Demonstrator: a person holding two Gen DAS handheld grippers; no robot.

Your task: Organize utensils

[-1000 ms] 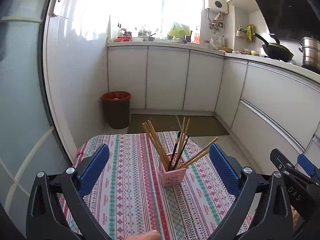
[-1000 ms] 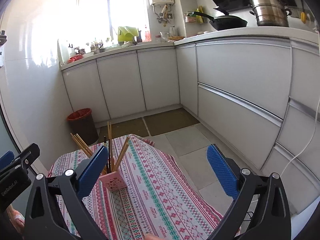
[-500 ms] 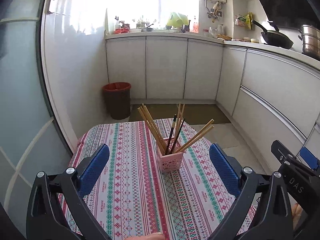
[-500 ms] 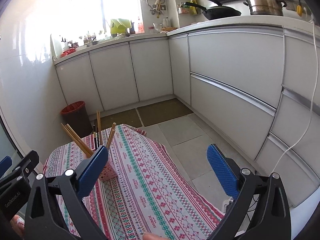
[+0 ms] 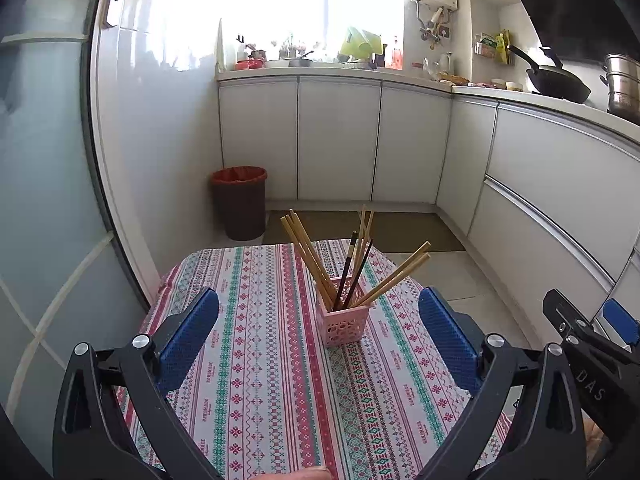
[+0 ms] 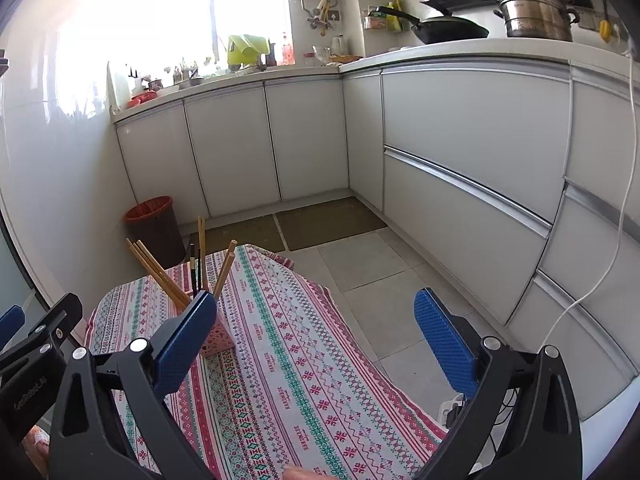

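A pink lattice holder stands on the patterned tablecloth and holds several wooden and dark chopsticks. My left gripper is open and empty, its blue pads either side of the holder and nearer the camera. My right gripper is open and empty above the cloth. In the right wrist view the holder sits partly behind the left pad, with the chopsticks rising above it.
The table's far edge drops to a tiled floor. A brown bin with a red liner stands by the wall. White cabinets line the back and right. A white cable hangs at the right.
Both views have pulled back and tilted up a little; the holder now sits farther from the left gripper. Both grippers stay open and empty.
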